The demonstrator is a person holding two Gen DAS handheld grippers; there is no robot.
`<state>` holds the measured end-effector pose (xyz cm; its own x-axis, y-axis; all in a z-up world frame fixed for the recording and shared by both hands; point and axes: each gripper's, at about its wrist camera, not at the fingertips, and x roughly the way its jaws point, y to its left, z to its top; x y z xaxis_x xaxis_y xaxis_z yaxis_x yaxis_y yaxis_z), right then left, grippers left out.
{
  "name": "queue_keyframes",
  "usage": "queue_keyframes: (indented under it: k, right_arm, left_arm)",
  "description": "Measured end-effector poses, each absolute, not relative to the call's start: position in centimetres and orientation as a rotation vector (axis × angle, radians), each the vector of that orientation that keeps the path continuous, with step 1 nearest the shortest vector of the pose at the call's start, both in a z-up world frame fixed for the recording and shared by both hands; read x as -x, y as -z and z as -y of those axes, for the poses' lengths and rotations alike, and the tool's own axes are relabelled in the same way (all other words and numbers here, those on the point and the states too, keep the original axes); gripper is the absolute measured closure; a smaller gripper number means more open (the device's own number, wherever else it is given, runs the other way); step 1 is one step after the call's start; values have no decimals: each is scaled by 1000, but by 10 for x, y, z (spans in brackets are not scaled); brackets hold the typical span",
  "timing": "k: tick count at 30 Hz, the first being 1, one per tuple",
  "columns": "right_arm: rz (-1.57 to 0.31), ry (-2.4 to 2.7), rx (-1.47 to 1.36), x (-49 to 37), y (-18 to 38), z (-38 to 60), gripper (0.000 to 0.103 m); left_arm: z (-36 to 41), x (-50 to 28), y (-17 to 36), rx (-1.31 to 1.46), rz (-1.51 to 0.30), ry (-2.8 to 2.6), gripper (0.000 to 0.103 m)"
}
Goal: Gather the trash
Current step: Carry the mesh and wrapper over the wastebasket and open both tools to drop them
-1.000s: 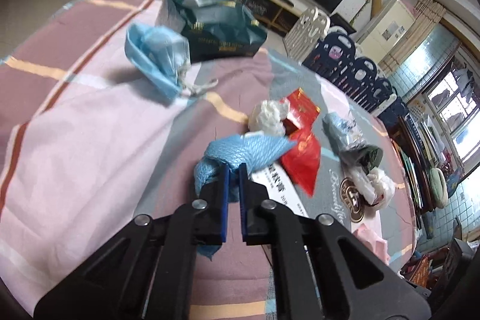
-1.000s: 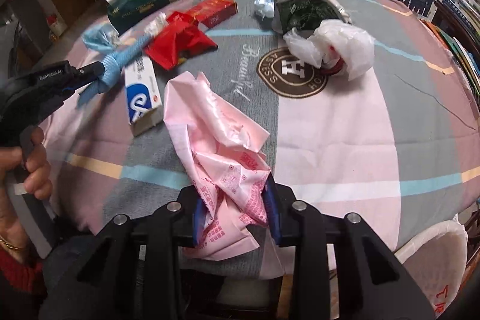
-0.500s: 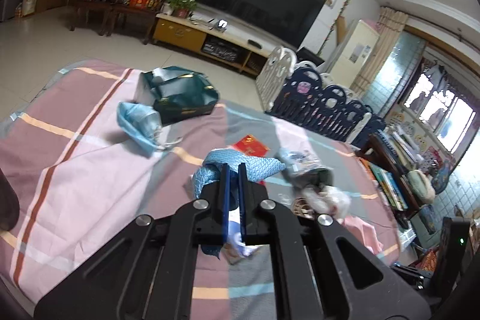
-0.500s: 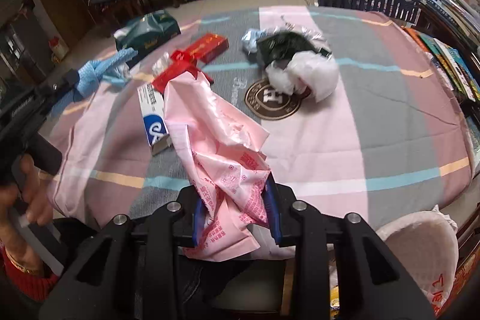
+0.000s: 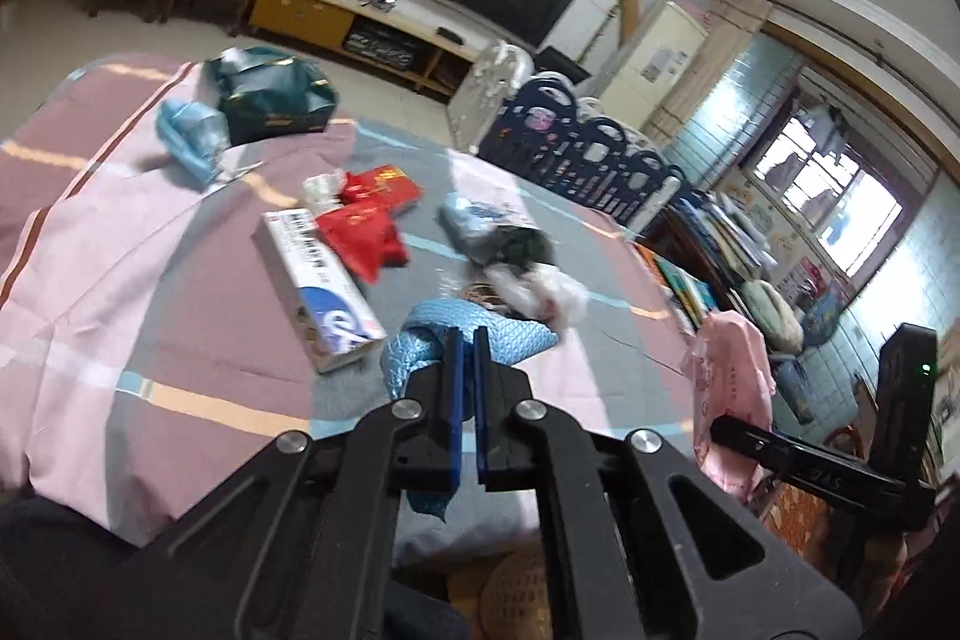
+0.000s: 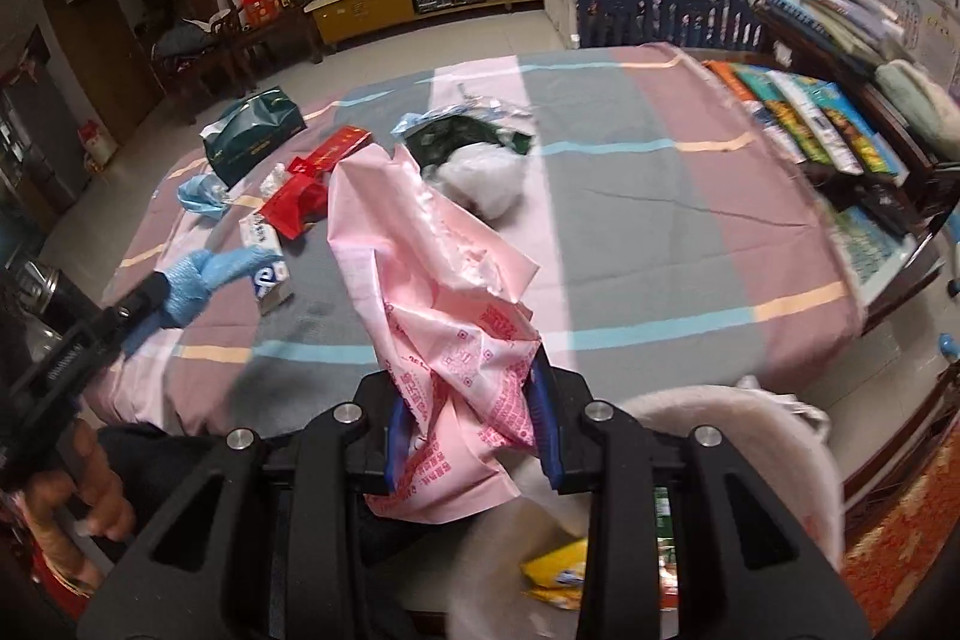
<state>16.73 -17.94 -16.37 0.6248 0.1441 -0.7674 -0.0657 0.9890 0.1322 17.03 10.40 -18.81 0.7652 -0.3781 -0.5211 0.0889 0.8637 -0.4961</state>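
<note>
1. Your left gripper [image 5: 467, 340] has its jaws pinched tight on a blue cloth rag [image 5: 480, 334]. The rag is lifted clear of the table [image 5: 180, 280], bunched ahead of the fingertips with a tail hanging below them.
2. Your right gripper [image 6: 474, 418] has its jaws partly closed around a crumpled pink plastic bag [image 6: 432, 292]. The bag stands up above the fingers and spills down beneath them, off the table's near edge.
3. In the right wrist view, a white bin bag [image 6: 720, 430] sits just below and to the right of the right gripper, beyond the near edge. Yellow wrappers [image 6: 558, 574] show inside it.
4. In that same view your left hand [image 6: 66, 490] shows at the lower left, wrapped round the left gripper's handle.
5. On the table, a white and blue box [image 5: 318, 280] lies toward the left side near the near edge.
6. Just beyond it are a red packet [image 5: 360, 238] and a red box [image 5: 384, 187], touching each other.
7. A dark green tissue pack [image 5: 270, 100] sits at the far left edge, with a crumpled blue mask [image 5: 186, 139] just beside it.
8. Near the table's middle lie a black wrapper [image 6: 462, 136] and a white crumpled bag [image 6: 486, 181], touching.
9. Books [image 6: 810, 118] line the right edge.
</note>
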Motion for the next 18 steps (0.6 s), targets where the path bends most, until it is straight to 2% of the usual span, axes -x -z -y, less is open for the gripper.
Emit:
queue_keyframes:
  k: [5, 10, 12, 14, 16, 18]
  right_arm:
    - [-894, -45, -66, -130, 158, 239, 68]
    - [-996, 23, -134, -99, 189, 288, 65]
    - [-1022, 48, -197, -90, 200, 306, 59]
    - [-1032, 51, -286, -84, 205, 322, 41]
    - [-1013, 47, -376, -79, 204, 337, 30]
    - [-986, 54, -445, -76, 200, 350, 26]
  left_arm:
    - [-38, -149, 160, 403, -664, 466, 99]
    - [49, -129, 168, 266, -767, 657, 99]
    - [80, -120, 181, 204, -824, 720, 99]
    - [103, -113, 194, 166, -879, 782, 99]
    - [121, -108, 208, 119, -928, 824, 99]
    - [133, -102, 217, 66, -951, 858, 99]
